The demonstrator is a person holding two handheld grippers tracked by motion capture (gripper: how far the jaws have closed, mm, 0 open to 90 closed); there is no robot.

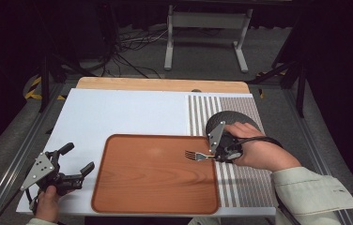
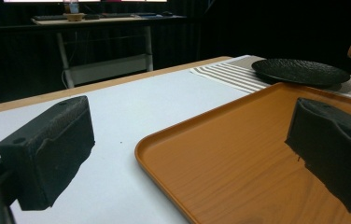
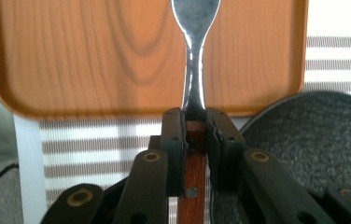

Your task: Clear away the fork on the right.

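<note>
Nearest the lens, the right tongs (image 3: 194,122) pinch the wooden handle of a steel fork (image 1: 198,155), held above the orange wood-grain tray (image 1: 132,187) at centre frame. Pickup looks done; setting it down remains. Left tongs (image 1: 77,161), lower left, stand spread and empty.

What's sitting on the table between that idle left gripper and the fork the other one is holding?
In the high view, a bare stretch of the wooden tray separates the open left gripper from the fork; nothing rests on it.

Black tools (image 1: 211,154), grey plates, pale green sleeve (image 1: 313,190)
</note>
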